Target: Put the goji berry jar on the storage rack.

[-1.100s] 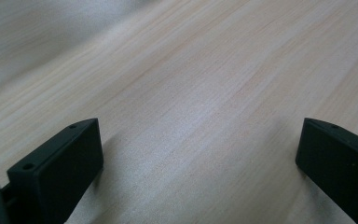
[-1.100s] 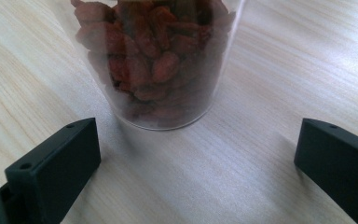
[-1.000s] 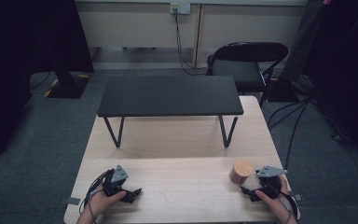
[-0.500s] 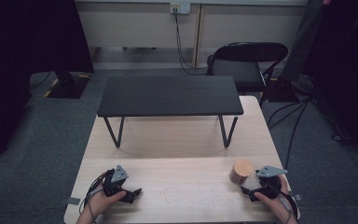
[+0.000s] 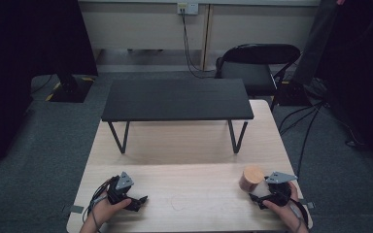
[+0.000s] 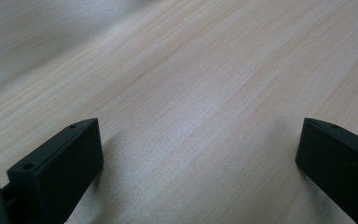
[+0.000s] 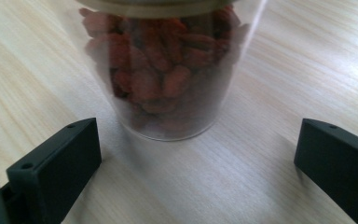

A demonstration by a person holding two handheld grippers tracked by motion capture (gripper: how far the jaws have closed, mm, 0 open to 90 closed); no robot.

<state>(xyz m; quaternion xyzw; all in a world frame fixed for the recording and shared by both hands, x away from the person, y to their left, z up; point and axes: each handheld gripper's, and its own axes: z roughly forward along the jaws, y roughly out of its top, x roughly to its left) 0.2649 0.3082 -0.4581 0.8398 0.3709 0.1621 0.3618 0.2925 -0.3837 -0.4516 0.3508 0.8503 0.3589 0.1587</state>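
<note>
A clear jar [image 7: 170, 70] packed with red dried berries stands upright on the light wooden table [image 5: 184, 145]. From above, the jar [image 5: 251, 179] shows a tan lid near the front right. My right gripper [image 5: 258, 196] rests just in front of it, open, and its own view has the jar standing a little beyond the spread jaws, untouched. At the front left my left gripper [image 5: 141, 201] lies on the table, open, with bare wood [image 6: 191, 116] between its jaws.
A low black bench-like shelf [image 5: 175, 99] on thin legs stands across the far half of the table. Behind the table is a black folding chair [image 5: 257, 65]; cables trail on the grey carpet at the right.
</note>
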